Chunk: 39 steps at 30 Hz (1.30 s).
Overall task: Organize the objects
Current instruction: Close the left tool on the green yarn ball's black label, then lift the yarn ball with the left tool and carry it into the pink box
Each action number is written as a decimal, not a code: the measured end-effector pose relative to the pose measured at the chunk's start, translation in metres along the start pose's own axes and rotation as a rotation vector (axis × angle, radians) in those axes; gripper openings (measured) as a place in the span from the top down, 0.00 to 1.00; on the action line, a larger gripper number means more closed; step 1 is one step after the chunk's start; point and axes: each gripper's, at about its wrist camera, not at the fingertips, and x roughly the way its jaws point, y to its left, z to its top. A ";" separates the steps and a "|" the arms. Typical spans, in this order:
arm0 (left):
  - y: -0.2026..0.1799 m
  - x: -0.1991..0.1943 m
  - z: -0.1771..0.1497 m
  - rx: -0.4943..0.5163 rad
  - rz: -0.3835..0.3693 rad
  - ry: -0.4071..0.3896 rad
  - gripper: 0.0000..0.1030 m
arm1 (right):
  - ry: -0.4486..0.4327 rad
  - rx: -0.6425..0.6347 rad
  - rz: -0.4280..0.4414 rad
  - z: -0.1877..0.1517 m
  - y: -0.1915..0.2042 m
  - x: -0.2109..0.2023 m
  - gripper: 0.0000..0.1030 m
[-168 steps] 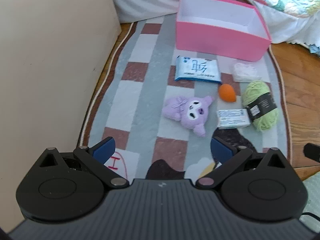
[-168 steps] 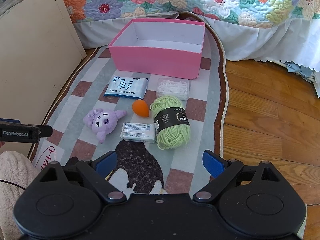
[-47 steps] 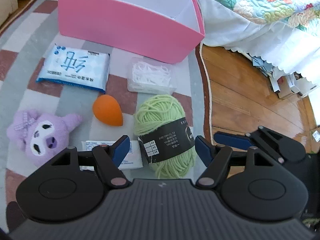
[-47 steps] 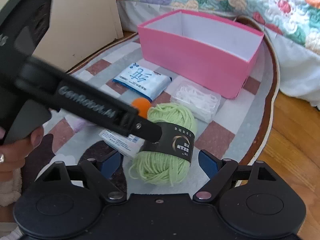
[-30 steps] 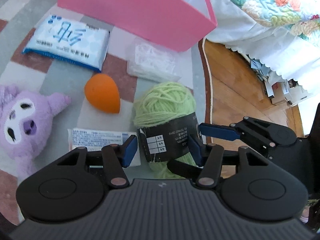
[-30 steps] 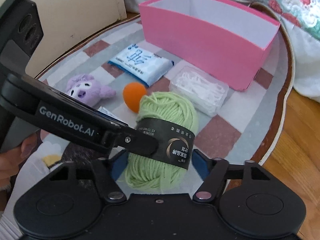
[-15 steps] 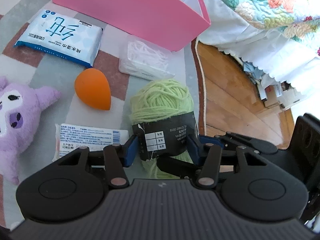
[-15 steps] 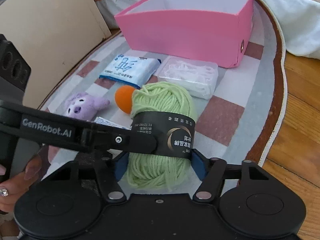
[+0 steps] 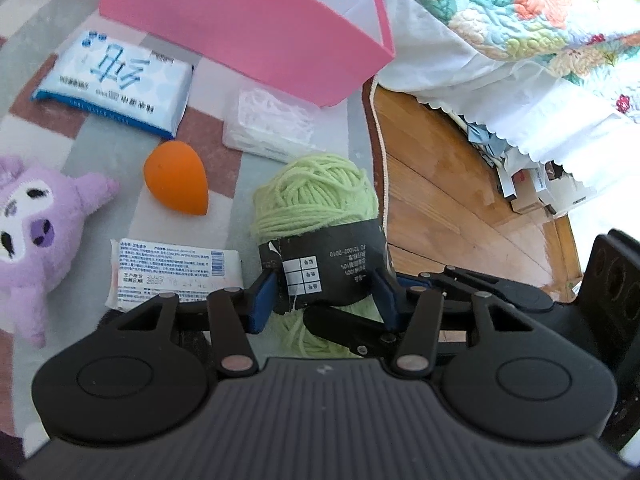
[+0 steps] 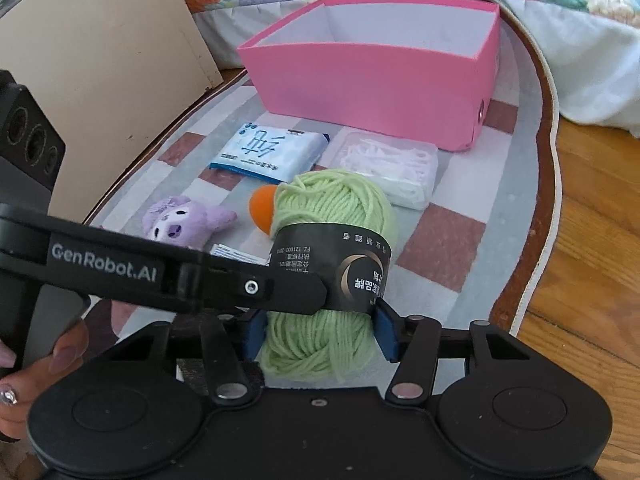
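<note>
- My left gripper [image 9: 325, 299] clamps the green yarn ball [image 9: 316, 204] at its black label; my right gripper [image 10: 320, 330] is closing around its lower end.
- The orange sponge [image 9: 176, 182], clear box [image 9: 272, 128] and pink box [image 10: 372, 80] lie ahead on the rug [image 10: 472, 216].

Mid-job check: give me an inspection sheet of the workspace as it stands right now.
Surface: checked rug on wood floor.
Job's things: green yarn ball; pink box, nothing seen inside; tissue pack, swab case, orange sponge, purple plush, wipes packet.
Clutter: boxes under bed.
Grippers: left gripper jaws clamp the yarn's label; right gripper jaws closing around its lower end.
Cables: nothing seen.
Surroundings: quilted bed, beige panel.
</note>
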 end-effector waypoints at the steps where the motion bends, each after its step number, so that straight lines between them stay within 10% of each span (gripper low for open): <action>1: -0.002 -0.003 0.000 0.006 0.003 -0.001 0.51 | -0.001 -0.007 -0.004 0.001 0.003 -0.002 0.42; 24: -0.046 -0.113 0.019 0.123 -0.028 -0.084 0.51 | -0.075 0.000 -0.118 0.041 0.082 -0.082 0.42; 39: -0.062 -0.148 0.098 0.187 -0.030 -0.024 0.50 | -0.129 0.055 -0.091 0.104 0.095 -0.103 0.42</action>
